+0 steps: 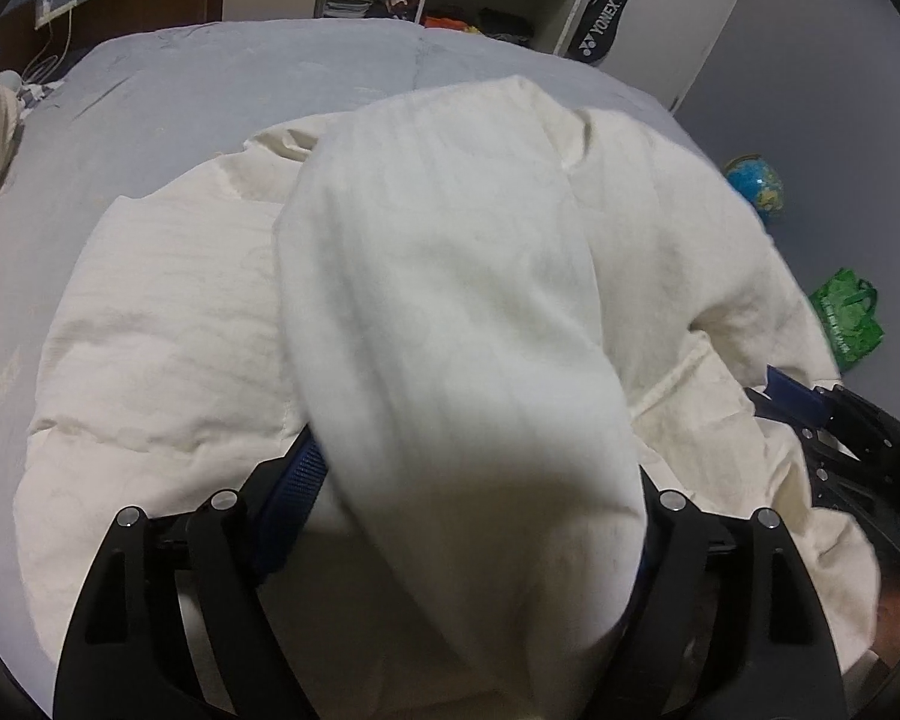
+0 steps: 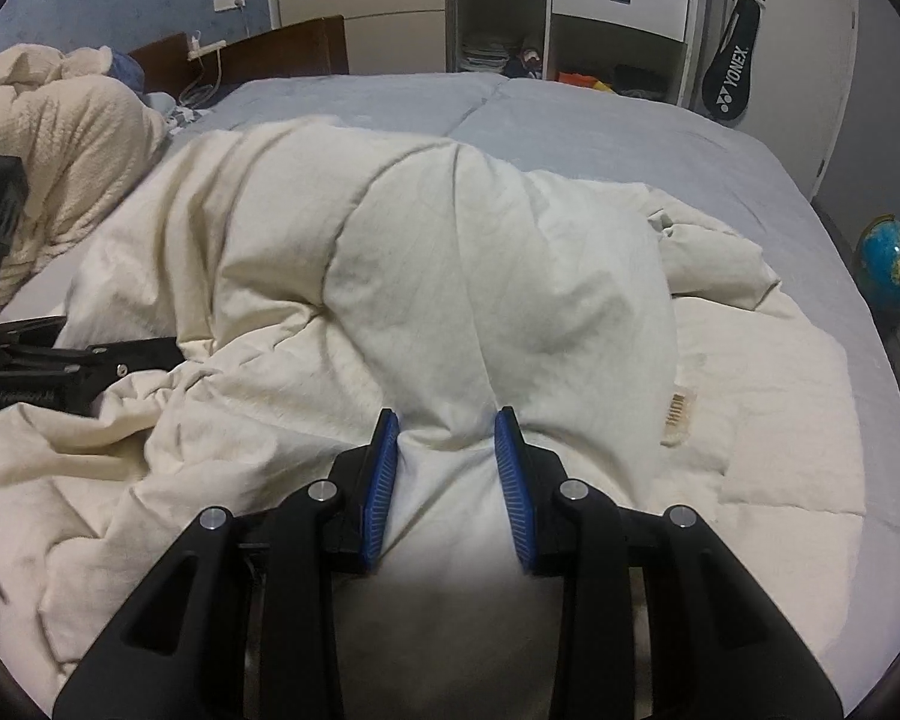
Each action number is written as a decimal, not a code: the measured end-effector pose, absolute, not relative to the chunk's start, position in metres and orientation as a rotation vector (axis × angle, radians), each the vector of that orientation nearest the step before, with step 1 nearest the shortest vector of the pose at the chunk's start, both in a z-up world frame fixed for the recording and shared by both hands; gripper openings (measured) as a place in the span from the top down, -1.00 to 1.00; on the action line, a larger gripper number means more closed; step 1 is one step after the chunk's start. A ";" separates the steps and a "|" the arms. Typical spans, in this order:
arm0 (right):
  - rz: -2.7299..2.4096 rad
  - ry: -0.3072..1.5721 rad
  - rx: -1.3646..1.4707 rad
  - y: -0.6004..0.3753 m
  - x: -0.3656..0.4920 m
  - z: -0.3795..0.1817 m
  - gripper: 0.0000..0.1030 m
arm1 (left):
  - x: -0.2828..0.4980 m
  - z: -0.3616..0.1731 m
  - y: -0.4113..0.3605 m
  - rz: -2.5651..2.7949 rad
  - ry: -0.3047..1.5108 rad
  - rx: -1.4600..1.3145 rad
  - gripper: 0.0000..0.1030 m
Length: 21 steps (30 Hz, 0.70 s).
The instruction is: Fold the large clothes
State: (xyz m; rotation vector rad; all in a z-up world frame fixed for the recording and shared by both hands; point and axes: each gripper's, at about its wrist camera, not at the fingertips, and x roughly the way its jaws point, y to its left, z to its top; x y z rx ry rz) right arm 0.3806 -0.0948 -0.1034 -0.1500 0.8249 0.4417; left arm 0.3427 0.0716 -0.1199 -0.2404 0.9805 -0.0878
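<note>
Quilt (image 1: 450,312) hides left gripper (image 1: 474,480) tips, clamped; right gripper (image 2: 447,480) pinches quilt.

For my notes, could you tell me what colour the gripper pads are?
Blue, ribbed pads, clearest in the right wrist view.

matt cream quilted cloth duvet (image 2: 480,276), smooth grey bedsheet (image 2: 600,138), ribbed blue claw pads (image 2: 513,480)

1. Quilt (image 2: 498,300): cream white, faintly stitched in squares.
2. Bed sheet (image 2: 570,120): pale grey-blue, plain.
3. Blanket (image 2: 72,138): beige, nubbly weave.
4. Right gripper (image 2: 447,468): black frame, blue ribbed pads (image 2: 381,504).
5. Globe (image 2: 888,264): blue with yellow-green patches.
6. Bag (image 1: 849,318): bright green.
7. Racket cover (image 2: 729,81): black, white lettering.
</note>
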 end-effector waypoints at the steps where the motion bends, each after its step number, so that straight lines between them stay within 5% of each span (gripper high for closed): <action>1: 0.455 0.820 -0.139 -0.100 0.375 -0.097 0.40 | 0.337 -0.115 0.074 -0.089 0.976 -0.245 -0.50; 6: 0.481 0.762 -0.088 -0.135 0.339 -0.067 -0.08 | 0.296 -0.091 0.078 -0.110 0.934 -0.226 -0.49; 11: 0.499 0.803 -0.010 -0.182 0.301 -0.049 -0.37 | 0.249 -0.069 0.095 -0.144 0.948 -0.191 -0.82; 21: 0.397 1.036 0.220 -0.296 0.226 -0.066 -0.40 | 0.167 -0.059 0.162 -0.084 1.166 -0.260 -0.83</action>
